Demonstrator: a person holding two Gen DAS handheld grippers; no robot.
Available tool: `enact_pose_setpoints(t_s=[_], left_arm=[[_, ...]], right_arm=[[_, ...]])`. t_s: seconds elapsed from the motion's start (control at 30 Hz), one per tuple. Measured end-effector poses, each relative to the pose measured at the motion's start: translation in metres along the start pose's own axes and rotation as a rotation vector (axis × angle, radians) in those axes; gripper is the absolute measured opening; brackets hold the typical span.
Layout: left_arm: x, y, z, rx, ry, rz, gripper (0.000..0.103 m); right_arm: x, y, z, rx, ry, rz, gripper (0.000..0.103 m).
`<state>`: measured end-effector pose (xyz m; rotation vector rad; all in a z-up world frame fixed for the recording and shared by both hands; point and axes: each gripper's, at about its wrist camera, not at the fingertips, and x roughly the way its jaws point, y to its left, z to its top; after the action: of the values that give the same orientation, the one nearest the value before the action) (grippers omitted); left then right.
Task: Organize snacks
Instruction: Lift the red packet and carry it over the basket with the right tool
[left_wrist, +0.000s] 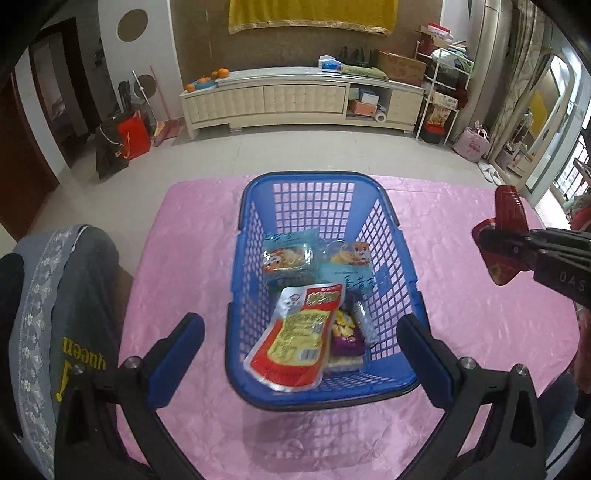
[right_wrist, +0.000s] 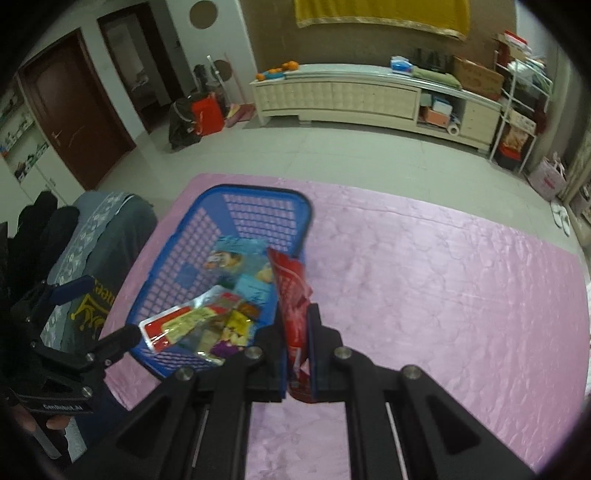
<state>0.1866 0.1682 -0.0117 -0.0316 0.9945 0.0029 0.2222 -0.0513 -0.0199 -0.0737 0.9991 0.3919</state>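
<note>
A blue mesh basket (left_wrist: 380, 236) stands on the pink tablecloth (left_wrist: 184, 236) and holds several snack packs, with a red and yellow pack (left_wrist: 295, 339) on top. My left gripper (left_wrist: 301, 352) is open over the basket's near end, one finger on each side. My right gripper (right_wrist: 297, 336) is shut on a red snack packet (right_wrist: 293, 295) and holds it upright above the cloth, just right of the basket (right_wrist: 177, 266). It shows at the right of the left wrist view (left_wrist: 506, 240).
A chair draped with grey clothing (left_wrist: 62, 314) stands against the table's left side. The pink cloth (right_wrist: 443, 295) stretches bare to the right of the basket. A cream cabinet (left_wrist: 303, 99) stands across the floor by the far wall.
</note>
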Motion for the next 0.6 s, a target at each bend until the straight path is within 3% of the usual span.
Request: enact_pose_setpoints(t_s=[0.23,0.37,0.6], left_arm=[[-0.002,0.023,-0.009,-0.042,-0.009,-0.007,0.103],[0.006,0.032,-0.016,-0.054,0.009,-0.011,0.103],[0.021,0.044,-0.025,-0.061,0.038,-0.016,0.103]], right_arm=[[0.017,0.047,0.002,-0.058,0.041,0.071,0.011],[0.038,0.062,-0.001,-0.07,0.086,0.055,0.011],[0.073,0.07,-0.007,0.016,0.181,0.092,0.011]])
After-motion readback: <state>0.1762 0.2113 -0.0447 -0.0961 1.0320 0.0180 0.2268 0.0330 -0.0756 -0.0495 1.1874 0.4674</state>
